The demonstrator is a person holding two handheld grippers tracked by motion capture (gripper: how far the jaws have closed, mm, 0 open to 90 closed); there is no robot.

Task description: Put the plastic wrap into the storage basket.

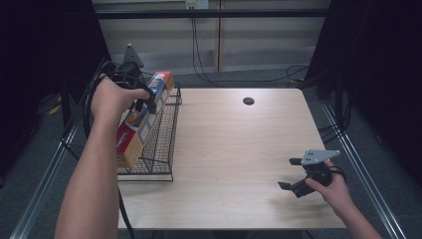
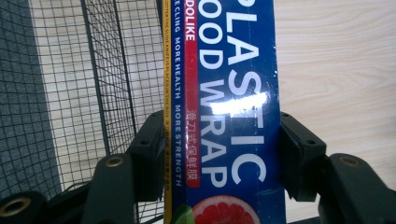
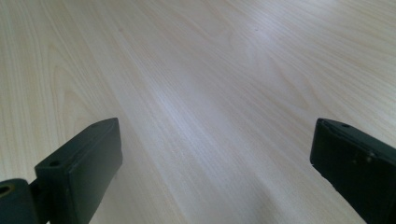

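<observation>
Jaws of the left gripper [image 2: 219, 163] press against both long sides of a plastic food wrap box [image 2: 229, 93], clamped tight on it. In the high view this gripper [image 1: 142, 102] and the left hand [image 1: 112, 97] hold the box [image 1: 144, 117] over a black wire basket [image 1: 161, 144] at the left edge of the wooden table [image 1: 229, 149], the box lying lengthwise along the basket's left side. The right gripper [image 3: 215, 168] has its jaws spread wide with nothing between them, above bare tabletop [image 3: 210, 70]. Seen from above, it [image 1: 293, 174] hovers low near the table's right front corner, held in the right hand [image 1: 333, 191], well apart from the basket.
</observation>
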